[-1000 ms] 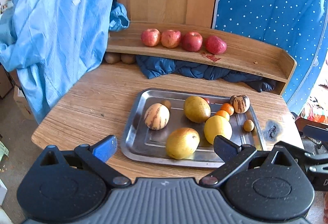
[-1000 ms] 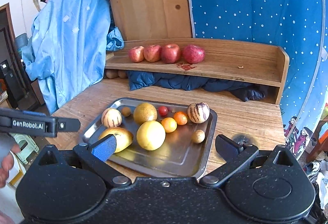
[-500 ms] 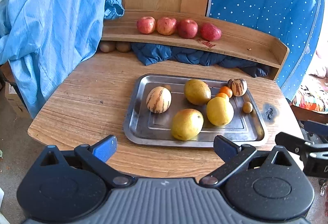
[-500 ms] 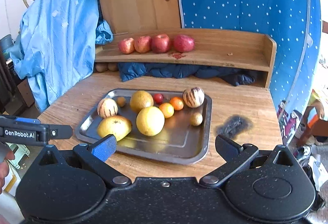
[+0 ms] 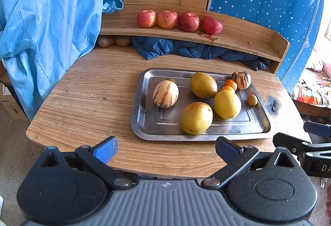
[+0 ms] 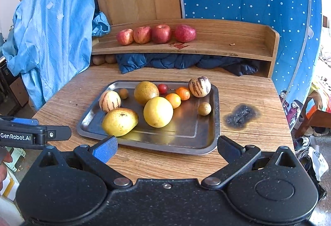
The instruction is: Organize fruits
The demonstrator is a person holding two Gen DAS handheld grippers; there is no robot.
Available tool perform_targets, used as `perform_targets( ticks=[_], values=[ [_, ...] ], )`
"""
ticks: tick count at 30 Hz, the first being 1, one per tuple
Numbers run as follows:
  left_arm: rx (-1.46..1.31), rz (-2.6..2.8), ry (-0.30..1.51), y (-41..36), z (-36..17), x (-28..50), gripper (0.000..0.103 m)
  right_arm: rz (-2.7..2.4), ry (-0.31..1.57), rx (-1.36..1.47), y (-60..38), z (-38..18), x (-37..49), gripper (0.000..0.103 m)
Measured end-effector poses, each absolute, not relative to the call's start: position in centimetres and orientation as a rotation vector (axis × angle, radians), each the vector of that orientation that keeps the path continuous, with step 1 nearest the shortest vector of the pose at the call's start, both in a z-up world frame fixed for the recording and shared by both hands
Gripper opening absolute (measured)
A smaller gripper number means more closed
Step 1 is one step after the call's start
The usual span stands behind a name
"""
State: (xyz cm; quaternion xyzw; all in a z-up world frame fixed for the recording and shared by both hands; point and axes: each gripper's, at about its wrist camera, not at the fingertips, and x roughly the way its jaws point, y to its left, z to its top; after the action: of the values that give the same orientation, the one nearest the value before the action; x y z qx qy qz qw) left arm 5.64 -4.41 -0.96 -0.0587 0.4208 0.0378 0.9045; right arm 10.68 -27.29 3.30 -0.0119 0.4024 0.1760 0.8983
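Note:
A steel tray (image 5: 144,120) (image 6: 206,135) on the wooden table holds mixed fruit: two striped melons (image 5: 165,94) (image 6: 199,86), two yellow-green pears (image 5: 196,118) (image 6: 119,121), a yellow grapefruit (image 5: 227,103) (image 6: 158,111), small oranges (image 6: 173,100), a cherry tomato (image 6: 162,88) and small brown fruits (image 6: 204,108). Several red apples (image 5: 167,19) (image 6: 161,33) line the raised shelf behind. My left gripper (image 5: 166,148) hangs open before the table's near edge. My right gripper (image 6: 167,148) is open too, just short of the tray's front rim. Neither holds anything.
A blue garment (image 5: 47,19) hangs at the left. Dark blue cloth (image 5: 186,50) and two brown fruits (image 5: 113,41) lie under the shelf (image 6: 227,48). A burn mark (image 6: 241,115) stains the table right of the tray. The other gripper's body (image 6: 31,136) shows at the left edge.
Both grippers have drawn back and risen a little, so the tray and shelf look smaller and farther. The fruit has not moved.

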Motion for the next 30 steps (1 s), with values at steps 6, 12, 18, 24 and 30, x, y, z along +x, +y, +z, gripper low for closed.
perform_targets(
  ticks=[6,12,18,24,30],
  values=[
    [-0.132,0.082,0.870,-3.80,-1.02,5.70,0.102,0.366,0.841,-0.032,-26.58,3.20,10.73,0.102],
    [-0.139,0.085,0.874,-3.55,-1.09,5.77,0.102,0.365,0.849,-0.036,-26.42,3.05,10.83,0.102],
    [-0.139,0.087,0.875,-3.56,-1.12,5.85,0.102,0.364,0.851,-0.037,-26.31,2.97,10.88,0.102],
    [-0.140,0.086,0.875,-3.58,-1.15,5.86,0.102,0.365,0.851,-0.037,-26.31,2.98,10.92,0.102],
    [-0.138,0.085,0.876,-3.48,-1.16,5.95,0.102,0.368,0.854,-0.039,-26.32,2.80,11.02,0.102]
  ],
)
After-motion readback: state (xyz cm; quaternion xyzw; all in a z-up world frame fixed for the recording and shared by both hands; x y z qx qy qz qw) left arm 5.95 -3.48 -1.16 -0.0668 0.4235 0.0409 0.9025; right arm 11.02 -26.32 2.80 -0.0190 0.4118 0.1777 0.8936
